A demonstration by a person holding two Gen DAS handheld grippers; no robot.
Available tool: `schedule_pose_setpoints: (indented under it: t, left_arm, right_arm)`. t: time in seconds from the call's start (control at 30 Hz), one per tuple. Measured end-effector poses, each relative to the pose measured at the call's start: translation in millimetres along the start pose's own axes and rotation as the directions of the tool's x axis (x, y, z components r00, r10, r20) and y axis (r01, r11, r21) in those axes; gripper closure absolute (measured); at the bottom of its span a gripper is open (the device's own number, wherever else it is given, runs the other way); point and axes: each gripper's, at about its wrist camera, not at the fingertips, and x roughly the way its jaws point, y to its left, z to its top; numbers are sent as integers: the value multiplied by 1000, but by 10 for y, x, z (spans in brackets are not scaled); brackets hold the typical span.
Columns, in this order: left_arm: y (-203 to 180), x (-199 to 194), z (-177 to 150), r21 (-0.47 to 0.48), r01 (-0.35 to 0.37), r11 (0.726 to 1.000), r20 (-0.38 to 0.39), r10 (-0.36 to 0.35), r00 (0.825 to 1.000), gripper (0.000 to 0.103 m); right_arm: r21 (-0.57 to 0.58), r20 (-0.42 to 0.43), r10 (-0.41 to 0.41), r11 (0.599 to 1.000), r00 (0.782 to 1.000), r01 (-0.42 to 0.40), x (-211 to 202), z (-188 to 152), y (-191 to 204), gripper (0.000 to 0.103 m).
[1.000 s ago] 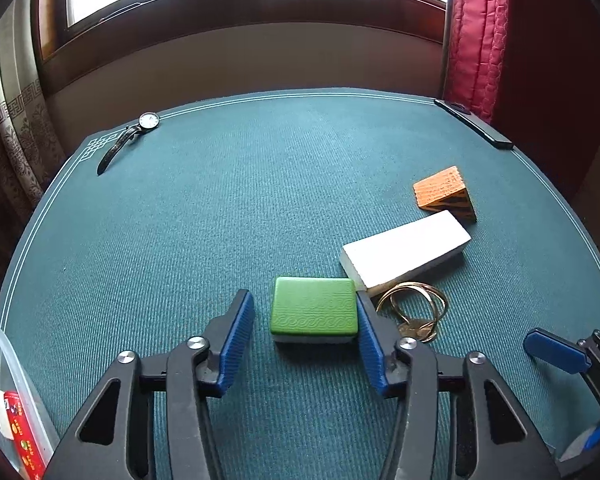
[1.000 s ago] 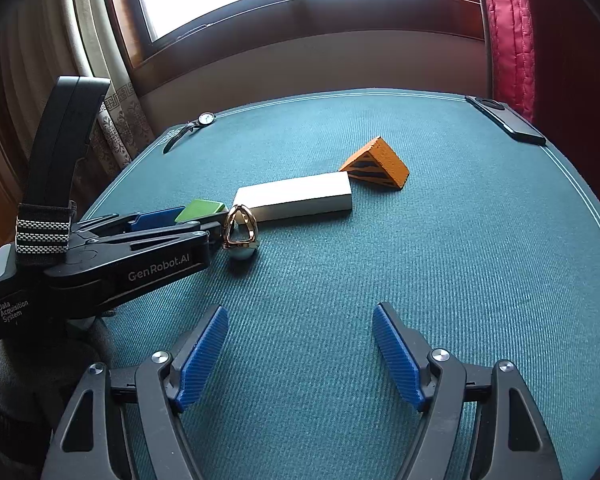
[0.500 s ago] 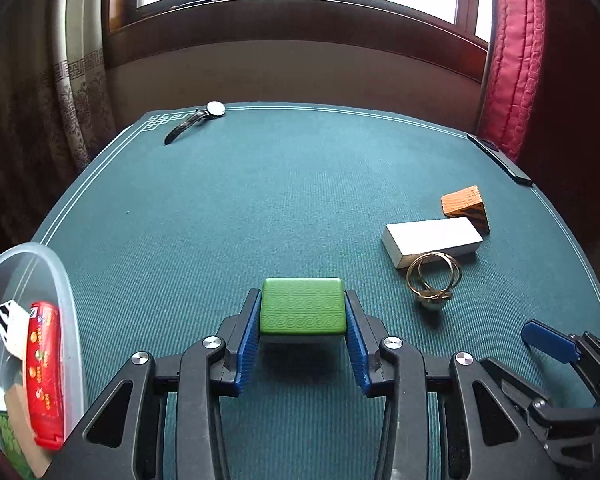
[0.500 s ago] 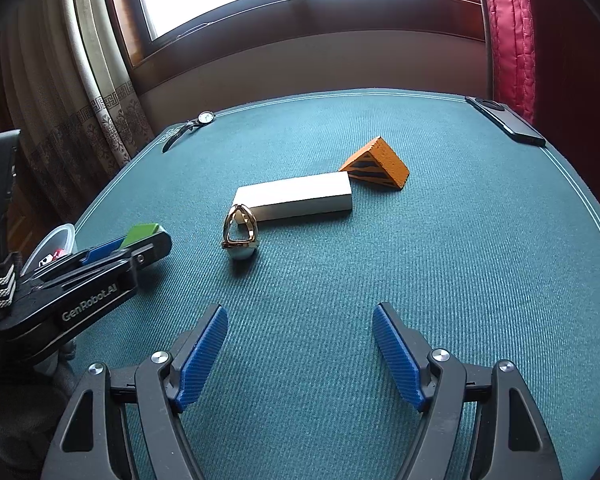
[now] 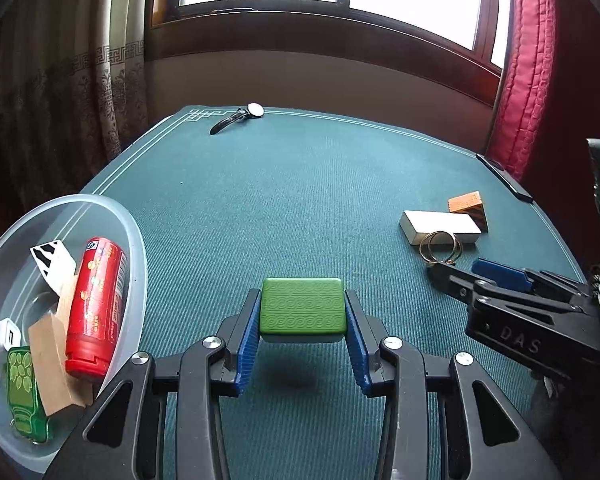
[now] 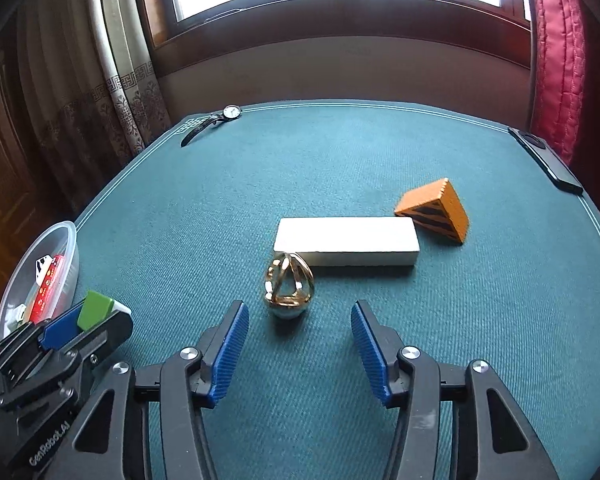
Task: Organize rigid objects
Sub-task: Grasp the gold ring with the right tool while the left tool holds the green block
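Observation:
My left gripper (image 5: 302, 334) is shut on a green patterned block (image 5: 303, 311), held a little above the teal table; its shadow lies beneath. From the right wrist view the same block (image 6: 95, 309) shows at the lower left. A clear plastic bowl (image 5: 138, 256) with a red tube (image 5: 94, 304) and several other items sits left of the block. My right gripper (image 6: 298, 350) stands open just in front of a gold wire ornament (image 6: 289, 290). Behind the ornament lie a white block (image 6: 346, 240) and an orange striped wedge (image 6: 436, 210).
A wristwatch (image 6: 214, 120) lies at the far left corner of the table and a black phone (image 6: 546, 158) along the far right edge. The bowl (image 6: 70, 240) sits at the table's left edge. Curtains and a window wall stand behind.
My left gripper shut on the green block, lifted it and carried it left toward the bowl. My right gripper moved forward, closer to the gold ornament, and stayed open.

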Motion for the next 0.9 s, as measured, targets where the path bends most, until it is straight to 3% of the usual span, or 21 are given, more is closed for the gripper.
schedule_pose_setpoints:
  t: [0.37, 0.9]
  left_arm:
    - [34, -11, -14, -21, 12, 1000, -7, -12, 1000, 63]
    - [61, -77, -25, -40, 10, 999, 8, -10, 1000, 62]
  right_arm:
    - [-38, -5, -53, 998, 999, 53, 146, 79, 84, 74]
    - [29, -14, 15, 999, 1000, -15, -172, -158, 15, 78]
